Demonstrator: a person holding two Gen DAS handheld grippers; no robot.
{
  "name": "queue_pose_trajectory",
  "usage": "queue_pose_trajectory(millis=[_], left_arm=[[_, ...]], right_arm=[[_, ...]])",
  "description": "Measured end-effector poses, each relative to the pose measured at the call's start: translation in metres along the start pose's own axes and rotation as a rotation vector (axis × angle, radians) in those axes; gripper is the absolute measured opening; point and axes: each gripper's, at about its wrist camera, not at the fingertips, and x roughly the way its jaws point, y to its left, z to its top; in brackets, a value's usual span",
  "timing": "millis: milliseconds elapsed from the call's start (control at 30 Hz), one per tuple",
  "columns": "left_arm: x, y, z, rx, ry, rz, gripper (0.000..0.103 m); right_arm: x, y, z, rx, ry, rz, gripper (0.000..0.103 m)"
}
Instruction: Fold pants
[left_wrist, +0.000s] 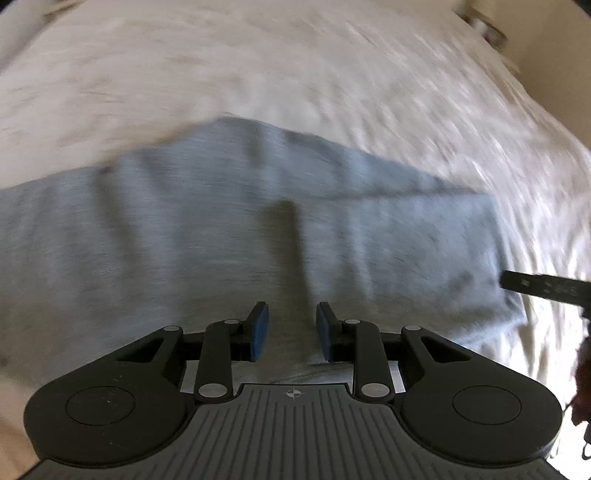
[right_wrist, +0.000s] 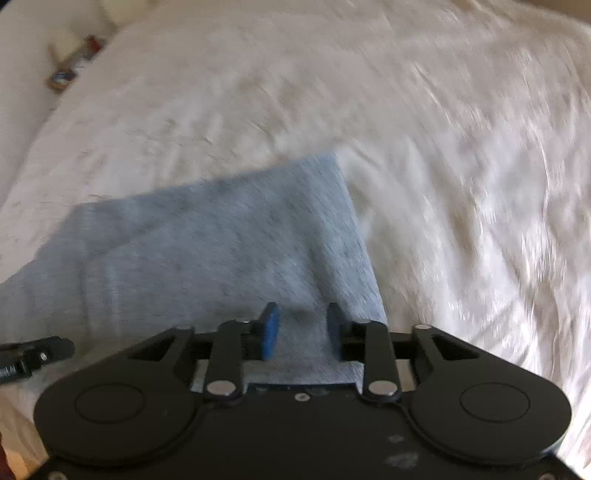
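Note:
Light blue-grey pants (left_wrist: 229, 229) lie flat on a white bed (left_wrist: 295, 74), stretched left to right. My left gripper (left_wrist: 291, 332) is open, jaws apart, hovering over the near edge of the pants and holding nothing. In the right wrist view the pants (right_wrist: 207, 251) end in a straight right edge. My right gripper (right_wrist: 303, 332) is open over the pants' near right corner, with cloth showing between the fingers and nothing clamped. Both views are motion-blurred.
The white bed cover (right_wrist: 461, 184) spreads wide to the right and far side. Small items sit on a ledge beyond the bed (right_wrist: 70, 62). Part of the other gripper shows at the right edge of the left wrist view (left_wrist: 543, 288).

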Motion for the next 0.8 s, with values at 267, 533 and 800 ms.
queue_pose_trajectory(millis=[267,533,800], left_arm=[[-0.026,0.056,0.005,-0.108,-0.062,0.129,0.029],[-0.005,0.115,-0.002,-0.080,0.021,0.172,0.029],[0.007,0.147,-0.017,-0.090,0.066,0.045,0.030]], right_arm=[[-0.031,0.043,0.005,-0.133,-0.094,0.152,0.046],[-0.017,0.117,0.008,-0.167,-0.063,0.303,0.030],[0.024,0.205,0.025,-0.257,-0.023,0.288,0.030]])
